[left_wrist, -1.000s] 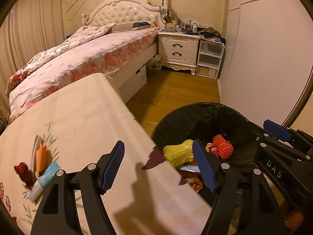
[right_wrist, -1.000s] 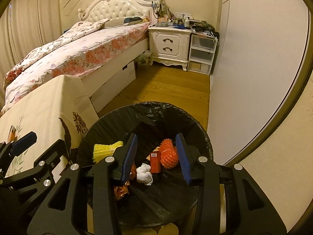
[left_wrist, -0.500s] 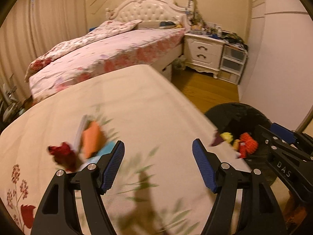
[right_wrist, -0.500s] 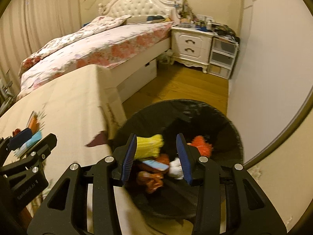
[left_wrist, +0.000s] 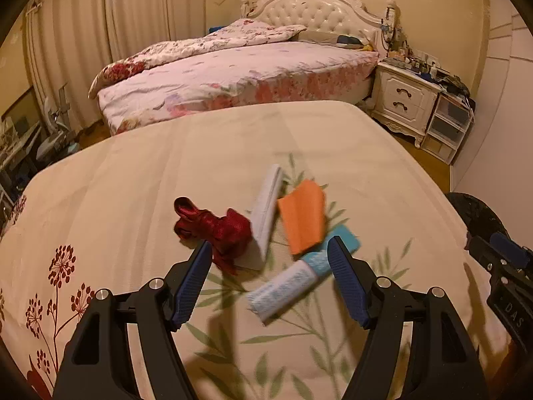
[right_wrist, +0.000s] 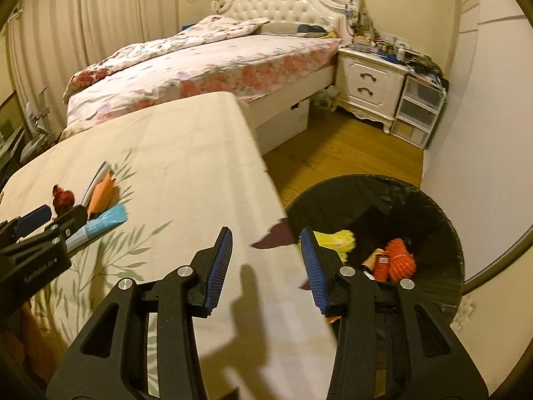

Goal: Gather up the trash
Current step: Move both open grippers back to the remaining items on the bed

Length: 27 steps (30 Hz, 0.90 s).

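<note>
1. The left gripper [left_wrist: 269, 266] hangs over the table [left_wrist: 140, 180], jaws set wide and empty, aimed down at a small heap of litter.
2. The right gripper [right_wrist: 265, 260] sits over the table's edge by the bin [right_wrist: 443, 220], jaws roughly half apart with nothing between them.
3. Four pieces lie bunched just ahead of the left jaws: one red wrapper [left_wrist: 216, 230], one white pack [left_wrist: 266, 206], one orange paper [left_wrist: 303, 216] and one blue pack [left_wrist: 306, 273].
4. The red wrapper lies just off the left finger [left_wrist: 193, 280]; the blue pack's near end reaches in between the fingers, and the orange paper overlaps it.
5. The step in hand looks like the reach for the next piece, with the bin well off to the right of the heap.
6. To do it well, the left jaws probably should straddle a single piece, likely the blue pack across its narrow width, and close only once both pads flank it.
7. The orange paper may drag along if the jaws come down too far forward.
8. The bin, black-lined, already holds at least three pieces: one yellow [right_wrist: 336, 238], one orange mesh ball [right_wrist: 401, 261] and one small red box [right_wrist: 382, 265]; more may be hidden behind the right gripper.
9. A bed [left_wrist: 233, 66] and one nightstand [left_wrist: 403, 100] stand behind.
</note>
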Each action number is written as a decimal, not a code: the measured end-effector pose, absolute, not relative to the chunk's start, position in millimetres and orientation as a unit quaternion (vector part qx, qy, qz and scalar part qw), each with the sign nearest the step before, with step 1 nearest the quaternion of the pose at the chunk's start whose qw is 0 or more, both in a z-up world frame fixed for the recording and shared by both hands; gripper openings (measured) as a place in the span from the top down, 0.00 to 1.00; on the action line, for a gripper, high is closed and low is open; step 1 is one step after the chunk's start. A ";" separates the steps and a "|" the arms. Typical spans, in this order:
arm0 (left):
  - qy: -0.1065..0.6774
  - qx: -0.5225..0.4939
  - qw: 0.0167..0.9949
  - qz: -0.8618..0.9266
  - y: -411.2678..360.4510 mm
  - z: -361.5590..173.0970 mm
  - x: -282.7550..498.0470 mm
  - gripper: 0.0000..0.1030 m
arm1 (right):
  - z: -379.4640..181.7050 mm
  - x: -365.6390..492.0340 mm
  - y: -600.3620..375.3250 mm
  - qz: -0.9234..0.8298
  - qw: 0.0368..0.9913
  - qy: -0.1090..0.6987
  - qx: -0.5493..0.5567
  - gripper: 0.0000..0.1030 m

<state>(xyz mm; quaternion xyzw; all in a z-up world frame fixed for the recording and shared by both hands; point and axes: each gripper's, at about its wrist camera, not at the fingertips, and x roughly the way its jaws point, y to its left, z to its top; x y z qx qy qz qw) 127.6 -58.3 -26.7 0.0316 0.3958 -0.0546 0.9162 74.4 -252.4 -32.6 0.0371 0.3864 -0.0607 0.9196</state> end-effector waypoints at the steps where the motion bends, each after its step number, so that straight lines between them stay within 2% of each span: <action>1: 0.396 0.030 0.916 -0.055 -56.0 -27.0 127.0 0.32 | -32.9 75.1 -250.0 -0.059 0.919 0.387 0.036 0.59; 3: 0.395 0.028 0.916 -0.058 -53.3 -26.9 127.0 0.36 | -33.4 76.4 -244.8 -0.055 0.919 0.389 0.032 0.59; 6: 0.398 0.026 0.915 -0.063 -50.3 -28.4 126.5 0.50 | -34.3 77.9 -238.6 -0.050 0.918 0.391 0.029 0.59; 8: 0.402 0.024 0.913 -0.067 -48.9 -30.3 126.8 0.63 | -33.8 79.1 -234.3 -0.046 0.919 0.391 0.027 0.59; 9: 0.404 0.024 0.912 -0.070 -47.5 -31.3 126.9 0.66 | -33.5 79.9 -232.1 -0.044 0.919 0.392 0.026 0.59; 11: 0.408 0.012 0.909 -0.081 -43.7 -32.2 127.4 0.80 | -33.7 80.4 -228.0 -0.041 0.919 0.392 0.023 0.59; 14: 0.412 0.009 0.907 -0.085 -39.1 -32.9 127.7 0.88 | -33.4 80.5 -223.3 -0.037 0.919 0.392 0.020 0.59; 20: 0.411 0.008 0.908 -0.087 -26.6 -31.9 122.3 0.96 | -33.8 80.3 -213.7 -0.031 0.919 0.394 0.014 0.59; 27: 0.406 0.014 0.911 -0.077 -5.9 -29.9 112.4 0.97 | -34.4 82.0 -188.6 -0.004 0.917 0.399 0.008 0.59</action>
